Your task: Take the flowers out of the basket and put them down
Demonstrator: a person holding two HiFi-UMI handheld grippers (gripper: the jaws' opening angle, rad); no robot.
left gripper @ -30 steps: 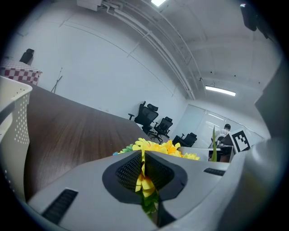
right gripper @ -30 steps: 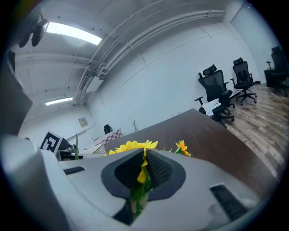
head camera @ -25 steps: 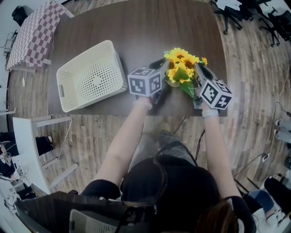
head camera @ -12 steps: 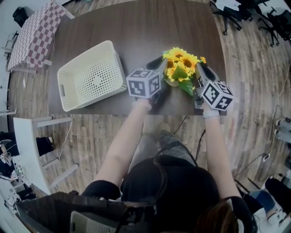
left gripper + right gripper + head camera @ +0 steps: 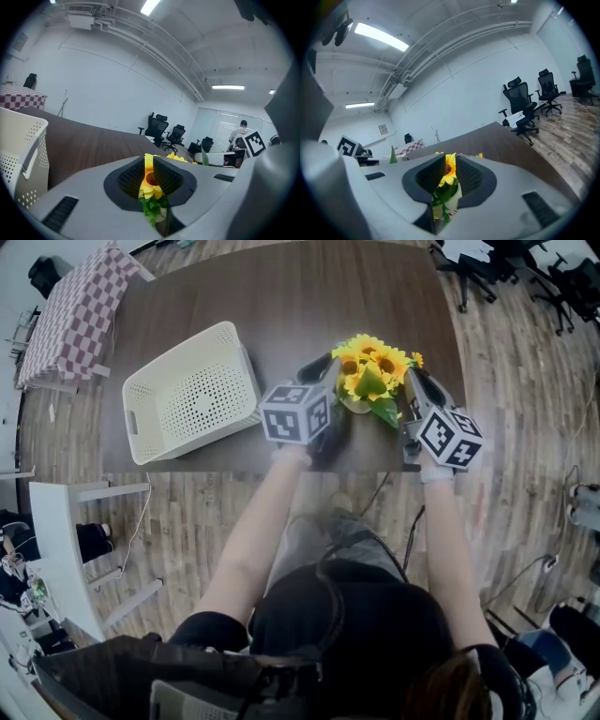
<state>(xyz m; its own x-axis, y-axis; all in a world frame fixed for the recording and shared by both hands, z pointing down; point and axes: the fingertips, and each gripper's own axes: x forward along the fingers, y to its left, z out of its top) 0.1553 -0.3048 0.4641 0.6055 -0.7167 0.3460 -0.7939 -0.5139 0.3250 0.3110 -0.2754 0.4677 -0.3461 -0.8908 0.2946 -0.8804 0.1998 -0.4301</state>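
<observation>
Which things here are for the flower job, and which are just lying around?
For the job:
flowers, already out of the basket
white basket, empty
brown table

Just lying about:
checked cloth on the side table
office chairs at the back

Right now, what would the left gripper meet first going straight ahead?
Probably the flowers: they show in the gap between the left gripper's jaws, which have just been opening; depth is unclear.

Head view looks steeply down; both gripper views closely share flowers.
</observation>
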